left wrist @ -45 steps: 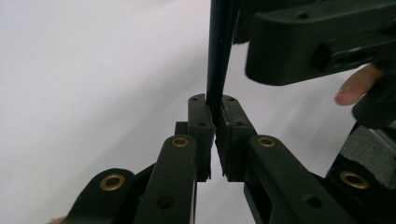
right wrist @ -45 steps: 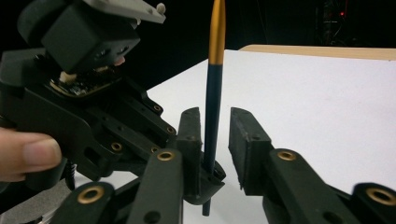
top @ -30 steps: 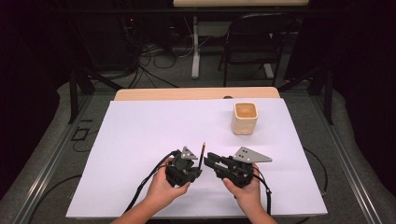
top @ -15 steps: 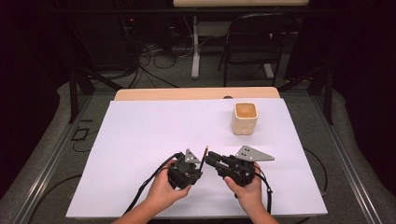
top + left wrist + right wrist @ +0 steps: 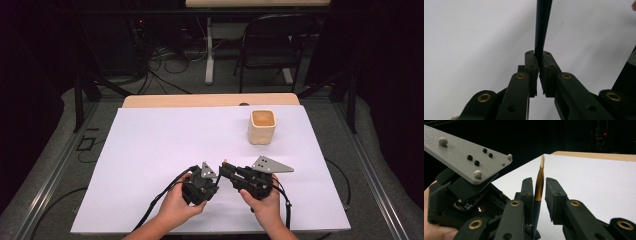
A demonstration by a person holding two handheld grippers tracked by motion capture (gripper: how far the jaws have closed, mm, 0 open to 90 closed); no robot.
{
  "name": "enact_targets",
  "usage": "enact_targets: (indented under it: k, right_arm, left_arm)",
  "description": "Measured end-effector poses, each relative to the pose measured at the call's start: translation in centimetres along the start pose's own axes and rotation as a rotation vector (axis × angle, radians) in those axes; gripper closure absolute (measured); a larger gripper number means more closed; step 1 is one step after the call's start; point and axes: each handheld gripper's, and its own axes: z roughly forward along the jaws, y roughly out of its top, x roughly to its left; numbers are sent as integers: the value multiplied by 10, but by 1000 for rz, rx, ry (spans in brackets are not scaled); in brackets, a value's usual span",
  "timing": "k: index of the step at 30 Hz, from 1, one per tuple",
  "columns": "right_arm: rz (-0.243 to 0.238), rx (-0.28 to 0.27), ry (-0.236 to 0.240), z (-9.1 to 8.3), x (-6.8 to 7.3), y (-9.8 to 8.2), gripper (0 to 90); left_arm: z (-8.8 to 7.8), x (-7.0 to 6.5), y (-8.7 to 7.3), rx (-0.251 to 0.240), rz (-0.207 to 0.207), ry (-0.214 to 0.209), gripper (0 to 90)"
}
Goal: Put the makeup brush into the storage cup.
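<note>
Both grippers now meet at the brush (image 5: 539,185); right gripper (image 5: 539,195) closing.

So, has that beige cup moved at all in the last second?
No. The cup stands in the same spot as before, at the far right of the white sheet, just short of the table's wooden edge.

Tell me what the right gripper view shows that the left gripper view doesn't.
Right gripper view: the paintbrush with its gold ferrule and white tip standing between the jaws of the right gripper, which have just been closing, with a gap left at one pad; also a grey plate and the wooden table edge.
Left gripper view: the left gripper shut on the brush's dark handle.
Both: the same paintbrush and the white sheet.
</note>
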Motion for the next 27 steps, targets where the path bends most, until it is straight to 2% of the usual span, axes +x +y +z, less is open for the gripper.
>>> enact_targets:
  k: [11, 17, 27]
  right_arm:
    - [15, -19, 9, -1, 0, 1, 788]
    - [12, -32, 4, -1, 0, 1, 814]
    - [22, -23, 9, -3, -1, 2, 836]
  left_arm:
    - [2, -6, 1, 10, 29, 0, 848]
    - [3, -8, 1, 8, 29, 1, 848]
    - [3, -8, 1, 0, 32, 3, 848]
